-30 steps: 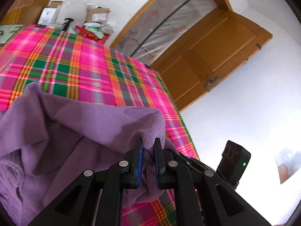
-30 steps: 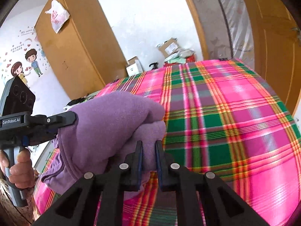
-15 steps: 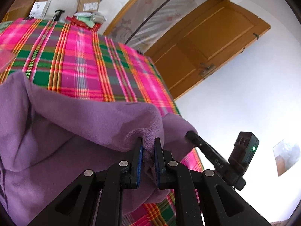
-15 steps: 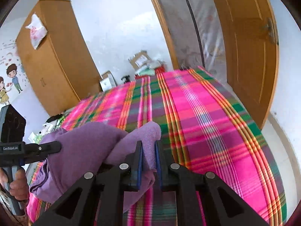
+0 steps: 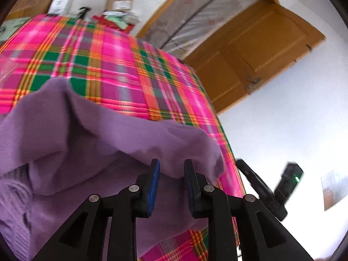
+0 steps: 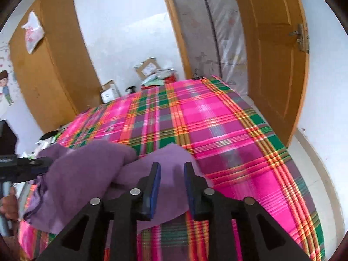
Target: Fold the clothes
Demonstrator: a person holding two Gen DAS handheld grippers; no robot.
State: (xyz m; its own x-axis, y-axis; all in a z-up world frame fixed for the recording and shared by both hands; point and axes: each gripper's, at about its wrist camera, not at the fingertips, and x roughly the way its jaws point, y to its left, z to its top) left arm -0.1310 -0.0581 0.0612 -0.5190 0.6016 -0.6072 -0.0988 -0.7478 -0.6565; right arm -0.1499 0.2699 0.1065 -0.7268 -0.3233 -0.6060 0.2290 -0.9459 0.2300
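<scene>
A purple fleece garment (image 5: 97, 141) lies bunched on the pink and green plaid bed cover (image 5: 108, 61). My left gripper (image 5: 171, 165) hovers at the garment's folded edge; its jaws are opening, and the cloth sits loose between the blue pads without being pinched. In the right wrist view my right gripper (image 6: 172, 166) stands over a corner of the same garment (image 6: 87, 167). Its jaws are opening too, with the fabric slack between them. The left gripper's fingers (image 6: 26, 167) and the hand holding it (image 6: 8, 204) show at the left edge.
The plaid bed cover (image 6: 217, 130) stretches far ahead and to the right. An open wooden door (image 6: 276, 54) and a plastic-covered doorway (image 6: 217, 32) stand behind it. A wooden wardrobe (image 6: 50, 65) and cardboard boxes (image 6: 148, 67) are at the far end.
Both grippers were pinching the purple fabric and now stand with their jaws apart. The garment has sunk onto the bed. The right gripper swung toward the door side.
</scene>
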